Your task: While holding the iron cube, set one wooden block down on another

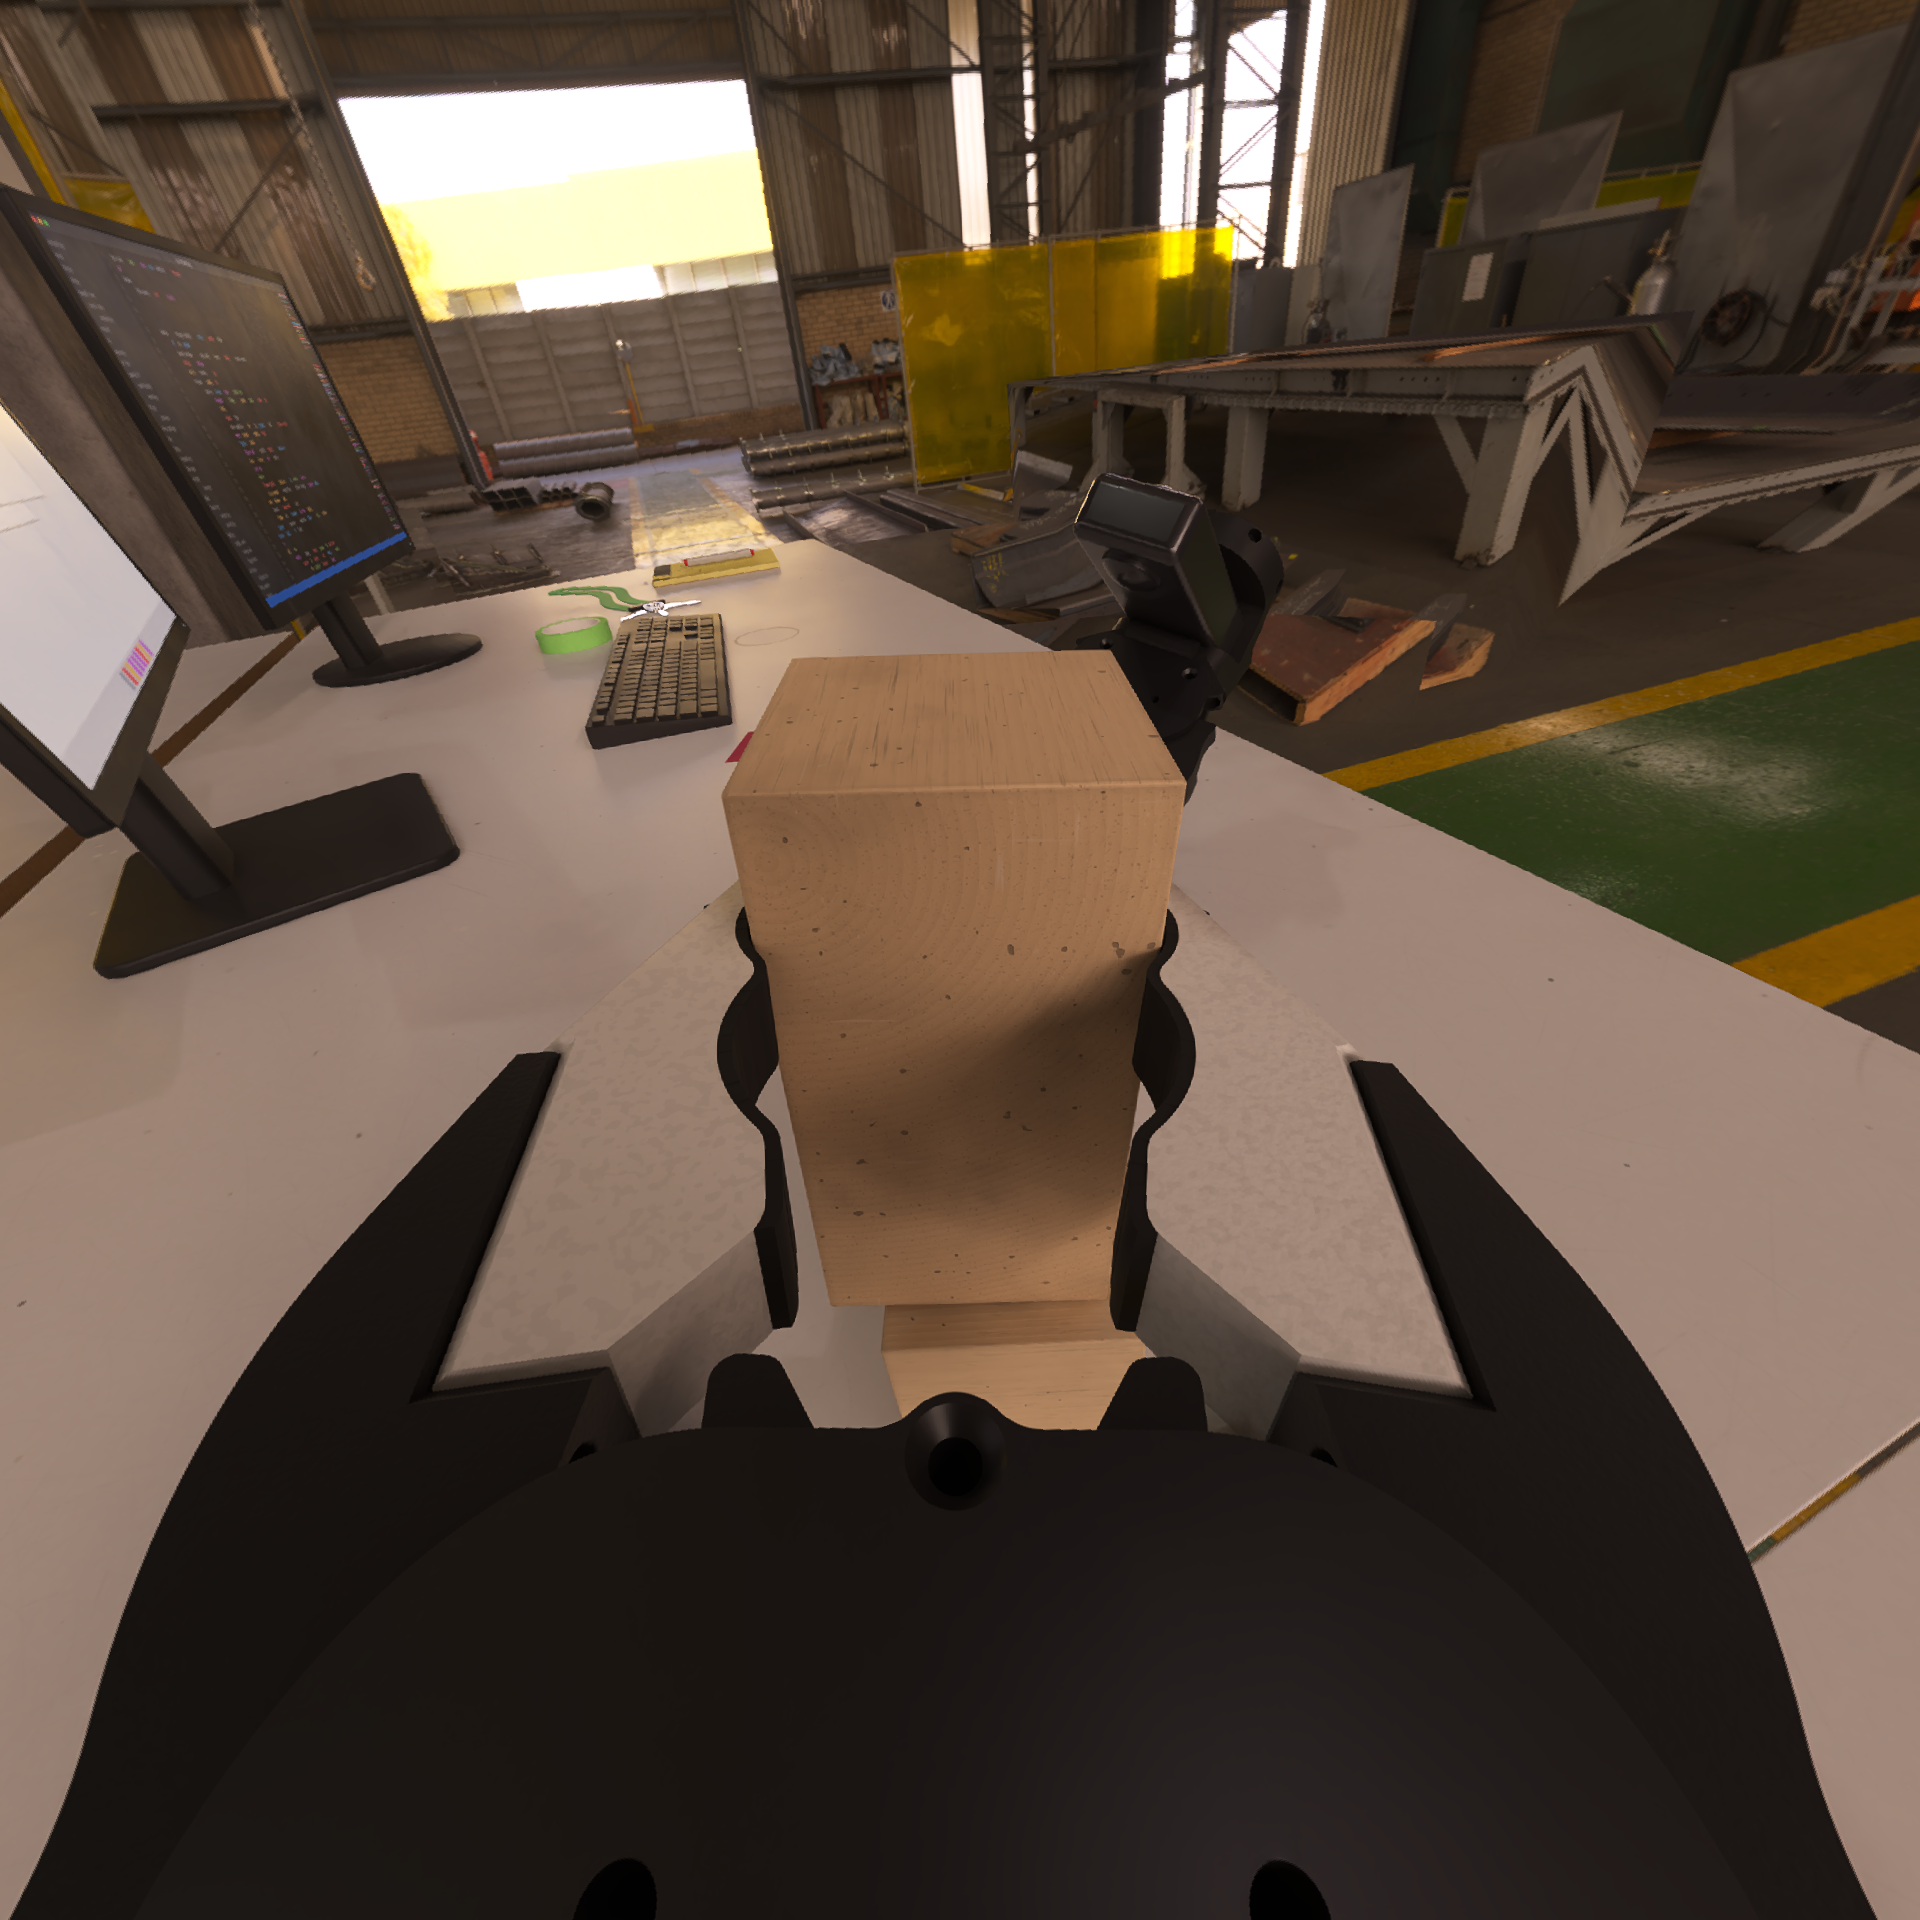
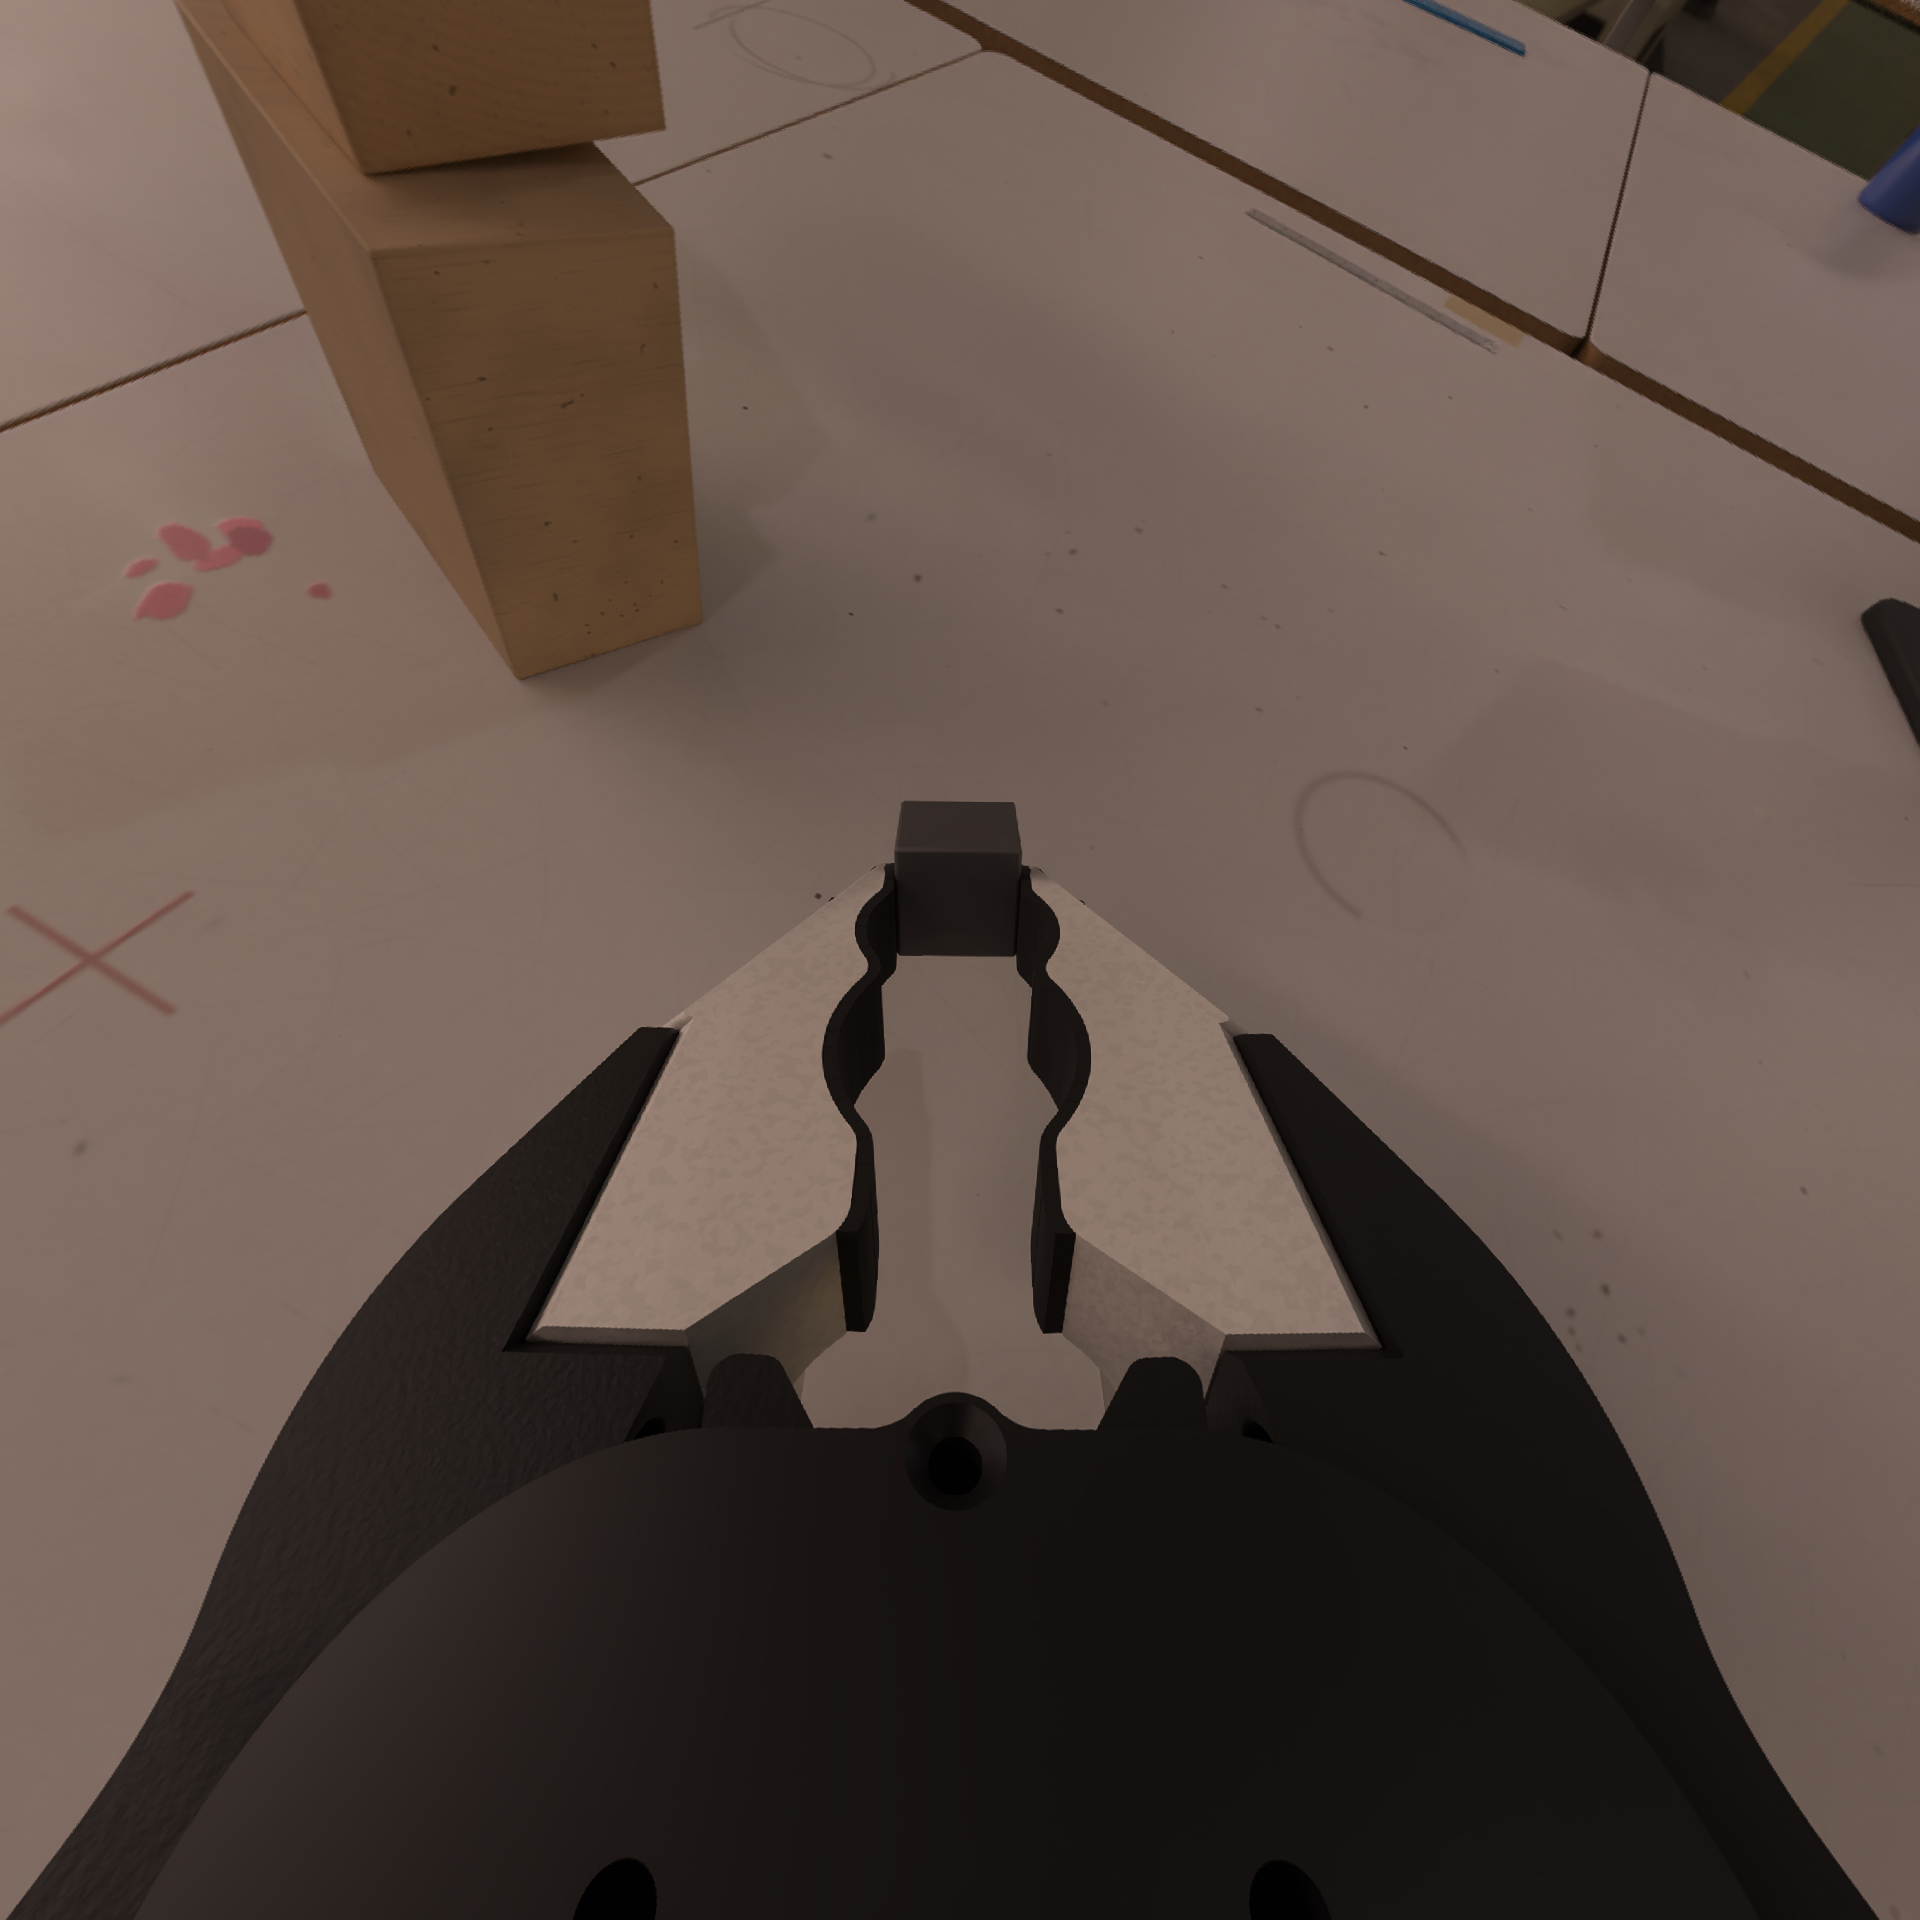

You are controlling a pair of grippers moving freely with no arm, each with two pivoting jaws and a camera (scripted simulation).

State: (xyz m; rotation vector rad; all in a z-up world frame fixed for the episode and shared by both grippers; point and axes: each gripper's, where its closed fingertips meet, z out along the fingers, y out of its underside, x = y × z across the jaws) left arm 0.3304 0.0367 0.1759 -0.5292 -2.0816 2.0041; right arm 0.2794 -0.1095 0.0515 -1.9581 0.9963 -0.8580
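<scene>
- The left tool (image 1: 954,1049) is gripping the upper block (image 1: 951,977), sitting upright atop the lower block (image 2: 540,416);
- The right tool (image 2: 956,904) is clamping the iron cube (image 2: 955,878), well apart.

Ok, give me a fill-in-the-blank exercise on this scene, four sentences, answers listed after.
1. The right gripper is shut on the small dark ___ cube.
2. The left gripper grips a ___ block.
3. That block sits over a second block, which stands on the ___ table.
4. Behind the blocks lies a black ___ beside the green tape roll.

Answers: iron; wooden; white; keyboard
</scene>
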